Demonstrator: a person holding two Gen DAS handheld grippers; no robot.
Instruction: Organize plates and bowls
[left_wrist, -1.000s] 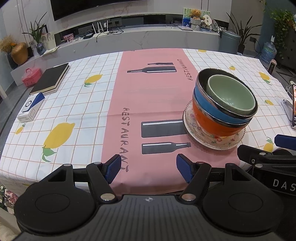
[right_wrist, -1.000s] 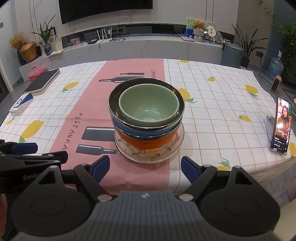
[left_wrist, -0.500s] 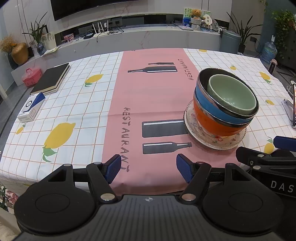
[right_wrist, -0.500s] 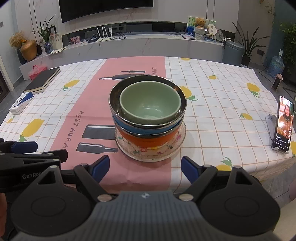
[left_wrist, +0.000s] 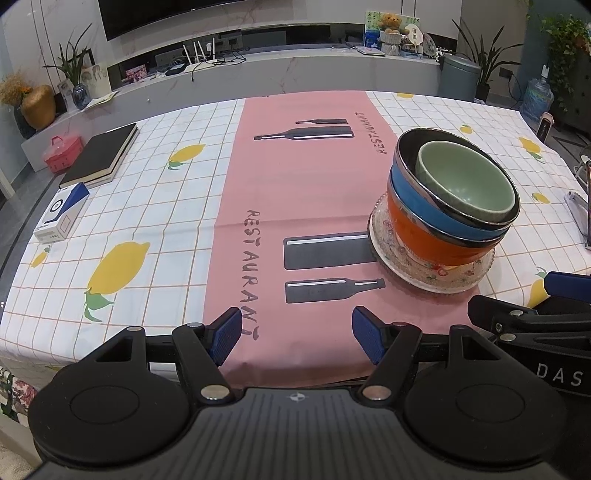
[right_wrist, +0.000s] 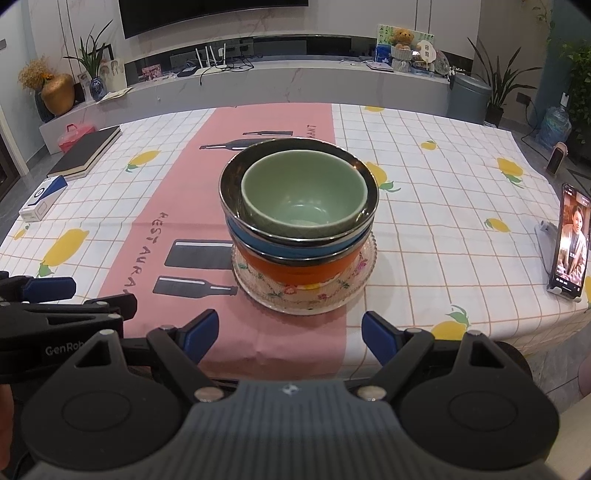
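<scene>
On the tabletop, by its near edge, the plate carries the whole stack: orange bowl, blue bowl, steel-rimmed bowl, green bowl nested on top. Both tools hang short of the plate, left tool and right tool gaping wide with nothing between the pads. Likely trouble: the green bowl sits off-centre, toward the plate's near side, so a one-sided pinch could tip it; tugging it might drag the plate toward the edge; the phone, right of the plate, could be knocked

Three nested bowls, one plate, one book, one phone.
</scene>
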